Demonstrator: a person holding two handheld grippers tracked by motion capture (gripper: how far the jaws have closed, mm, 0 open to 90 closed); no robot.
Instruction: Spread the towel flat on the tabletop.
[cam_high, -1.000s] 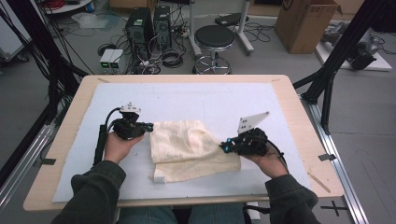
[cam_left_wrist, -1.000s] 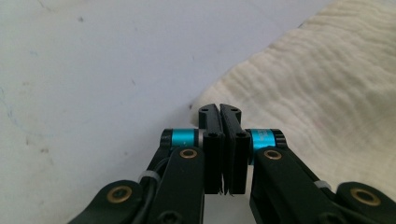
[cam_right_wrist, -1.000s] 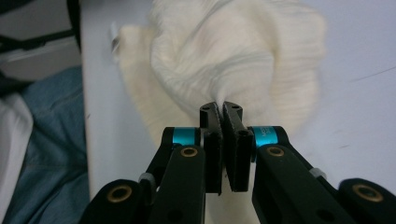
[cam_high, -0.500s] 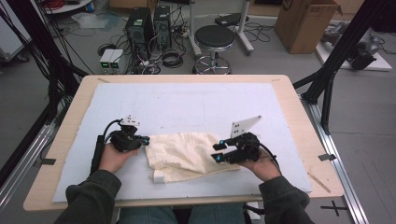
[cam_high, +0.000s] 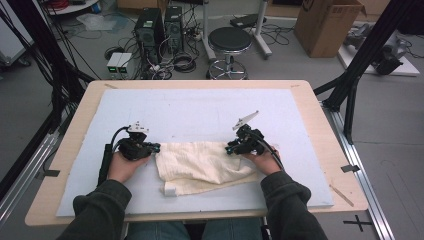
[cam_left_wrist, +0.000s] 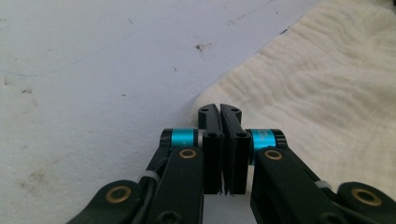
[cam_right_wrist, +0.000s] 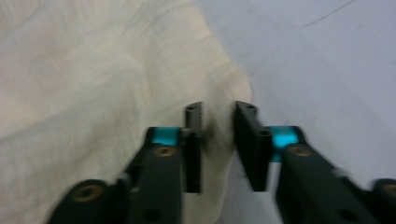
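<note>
A cream cloth (cam_high: 202, 166) lies crumpled on the white mat (cam_high: 190, 112) covering the wooden worktop (cam_high: 320, 125), toward the near edge of the mat and between the two hands.

Left tongs (cam_high: 152, 147): positioned at the left edge of the cloth, held low over the mat by the left hand (cam_high: 122, 165). In the left gripper view the tongs (cam_left_wrist: 219, 108) have their jaws pressed together, pads meeting face to face, with the tips at the cloth's (cam_left_wrist: 327, 93) corner; whether any fabric is caught between them cannot be told.

Right tongs (cam_high: 230, 149): positioned at the right edge of the cloth, held by the right hand (cam_high: 262, 161), with a grey plate (cam_high: 246, 120) standing up above them. In the right gripper view, which is blurred, the tongs (cam_right_wrist: 218, 112) stand narrowly apart, and a fold of the cloth (cam_right_wrist: 93, 93) lies in the gap between the jaws.

Beyond the worktop, on the floor past the far side of the cloth, stand a black stool (cam_high: 229, 40) and a cardboard box (cam_high: 327, 22).
</note>
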